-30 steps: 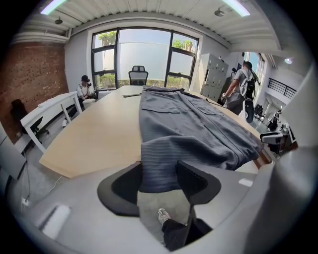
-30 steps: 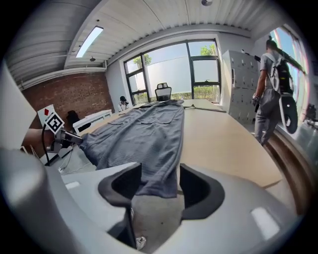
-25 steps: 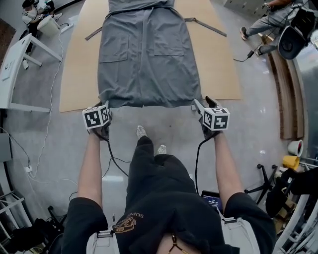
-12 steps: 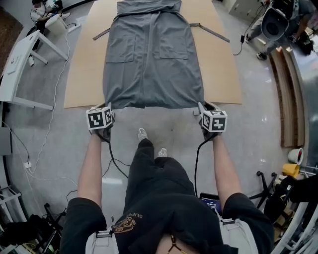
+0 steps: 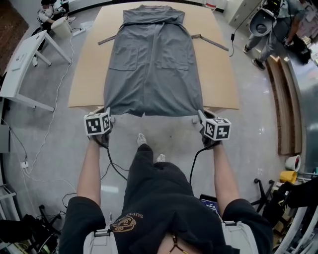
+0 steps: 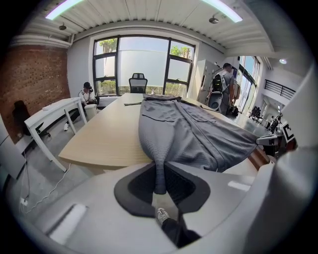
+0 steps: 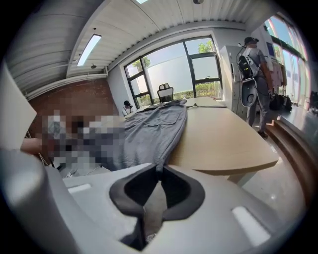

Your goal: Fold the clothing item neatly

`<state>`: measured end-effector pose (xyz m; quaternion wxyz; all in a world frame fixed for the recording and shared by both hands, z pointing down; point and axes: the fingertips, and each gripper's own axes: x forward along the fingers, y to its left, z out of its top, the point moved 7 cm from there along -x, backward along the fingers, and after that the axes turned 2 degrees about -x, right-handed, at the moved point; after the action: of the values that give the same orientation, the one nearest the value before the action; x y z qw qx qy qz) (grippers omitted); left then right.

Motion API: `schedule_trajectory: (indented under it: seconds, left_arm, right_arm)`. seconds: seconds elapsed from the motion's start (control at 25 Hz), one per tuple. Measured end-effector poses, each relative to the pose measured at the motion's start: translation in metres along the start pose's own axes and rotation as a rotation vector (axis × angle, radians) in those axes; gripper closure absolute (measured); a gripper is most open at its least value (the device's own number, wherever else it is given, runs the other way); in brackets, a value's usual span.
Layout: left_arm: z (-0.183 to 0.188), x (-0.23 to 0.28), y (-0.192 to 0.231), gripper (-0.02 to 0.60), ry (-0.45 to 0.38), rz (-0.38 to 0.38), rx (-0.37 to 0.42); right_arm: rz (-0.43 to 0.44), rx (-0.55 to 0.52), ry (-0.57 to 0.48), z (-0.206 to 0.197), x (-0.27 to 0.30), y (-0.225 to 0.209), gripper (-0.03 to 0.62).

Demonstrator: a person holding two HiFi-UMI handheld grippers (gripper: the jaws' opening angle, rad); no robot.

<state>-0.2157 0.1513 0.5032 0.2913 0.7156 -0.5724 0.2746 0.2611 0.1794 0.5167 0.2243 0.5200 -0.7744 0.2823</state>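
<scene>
A grey robe-like garment [image 5: 151, 59] with two pockets and a belt lies flat along the tan table [image 5: 222, 79], its hem at the near edge. My left gripper [image 5: 106, 116] is shut on the hem's left corner; in the left gripper view the cloth [image 6: 160, 171] runs pinched between its dark pads. My right gripper [image 5: 200, 117] is shut on the hem's right corner, and the fabric [image 7: 158, 191] narrows into its jaws, which have just been closing. Both corners are lifted slightly off the table edge. The garment [image 7: 149, 134] stretches away toward the windows.
A white side table [image 5: 22, 69] stands at the left with cables on the floor. People and equipment [image 5: 278, 25] are at the far right. A wooden strip [image 5: 280, 109] lies along the right floor. A person sits at the far left [image 5: 49, 10].
Both grippers have closed on the hem corners and risen a little, drawing the hem up off the table's near edge. The head view has tilted, showing more of the garment.
</scene>
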Motion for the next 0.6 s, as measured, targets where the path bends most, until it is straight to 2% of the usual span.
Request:
schedule_trajectory:
  seconds: [0.32, 0.48, 0.6]
  left_arm:
    - [-0.037, -0.034, -0.010, 0.540, 0.007, -0.001, -0.006]
    - [-0.046, -0.049, -0.007, 0.540, 0.006, -0.008, -0.002]
    - [-0.038, -0.062, -0.008, 0.540, -0.017, -0.020, 0.011]
  right_arm:
    - [0.011, 0.003, 0.025, -0.034, -0.029, 0.012, 0.563]
    - [0.020, -0.003, 0.012, -0.035, -0.037, 0.028, 0.563]
    - [0.033, -0.006, -0.030, -0.023, -0.048, 0.034, 0.563]
